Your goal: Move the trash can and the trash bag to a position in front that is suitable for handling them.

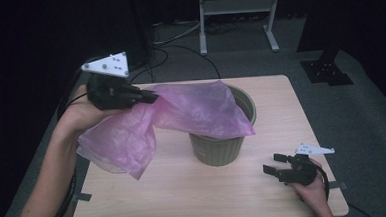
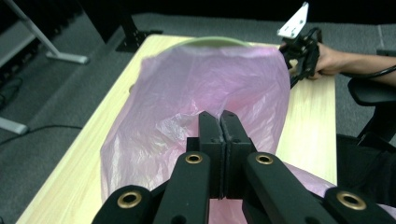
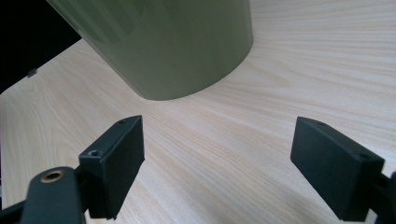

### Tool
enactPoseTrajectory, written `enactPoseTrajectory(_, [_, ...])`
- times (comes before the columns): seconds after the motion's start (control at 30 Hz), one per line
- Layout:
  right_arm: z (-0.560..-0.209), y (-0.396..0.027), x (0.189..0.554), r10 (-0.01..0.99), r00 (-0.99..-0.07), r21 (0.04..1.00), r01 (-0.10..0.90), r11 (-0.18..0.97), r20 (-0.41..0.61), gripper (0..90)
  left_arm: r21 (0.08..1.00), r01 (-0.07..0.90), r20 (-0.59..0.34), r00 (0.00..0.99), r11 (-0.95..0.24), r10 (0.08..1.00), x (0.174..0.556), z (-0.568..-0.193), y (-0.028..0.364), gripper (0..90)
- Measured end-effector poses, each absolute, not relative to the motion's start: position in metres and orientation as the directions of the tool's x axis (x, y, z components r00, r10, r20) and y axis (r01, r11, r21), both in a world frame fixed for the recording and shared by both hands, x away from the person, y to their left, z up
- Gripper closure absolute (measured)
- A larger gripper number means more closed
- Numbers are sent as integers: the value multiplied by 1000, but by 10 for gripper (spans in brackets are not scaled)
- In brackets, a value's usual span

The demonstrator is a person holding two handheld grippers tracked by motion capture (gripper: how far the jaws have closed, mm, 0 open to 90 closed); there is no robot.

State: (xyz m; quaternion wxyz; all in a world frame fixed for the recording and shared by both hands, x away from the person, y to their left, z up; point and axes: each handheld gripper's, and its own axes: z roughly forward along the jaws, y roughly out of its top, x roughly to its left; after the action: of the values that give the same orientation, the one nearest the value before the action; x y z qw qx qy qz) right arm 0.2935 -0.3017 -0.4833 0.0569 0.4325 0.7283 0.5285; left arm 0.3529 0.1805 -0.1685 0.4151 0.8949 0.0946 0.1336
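Note:
A thin pink plastic bag [image 1: 181, 109] lies draped over the left rim of an olive-green bin [image 1: 218, 149] that stands upright at the middle of the wooden table [image 1: 185, 189]. The bag's loose end hangs down at the left. My left gripper [image 1: 153, 95] is raised above the table's left side, shut on the bag's upper edge. In the left gripper view the jaws [image 2: 219, 115] are pressed together, with the bag [image 2: 205, 88] spread ahead and the bin's rim [image 2: 210, 41] behind it. My right gripper [image 1: 273, 163] rests open at the front right, pointing at the bin [image 3: 177, 46], nothing between its fingers [image 3: 217, 126].
A pale metal stand [image 1: 236, 16] and a black stand base [image 1: 327, 71] are on the grey floor beyond the table, with cables trailing at the back left. Bare wood lies to the front and right of the bin.

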Motion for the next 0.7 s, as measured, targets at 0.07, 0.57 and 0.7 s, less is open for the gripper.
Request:
enactPoseTrajectory(0.07, [-483,-303,293,691,-618,820,569,65,374,166,744,80,152,947,-664,284,363,-174,168,892])
enactPoseTrajectory(0.57, [-476,-311,290,686,-617,838,545,18,386,166,797,48,131,959,-602,250,352,-154,183,893])
enactPoseTrajectory(0.7, [-477,-309,291,687,-616,834,552,28,385,166,805,21,142,964,-593,226,336,-138,194,892])
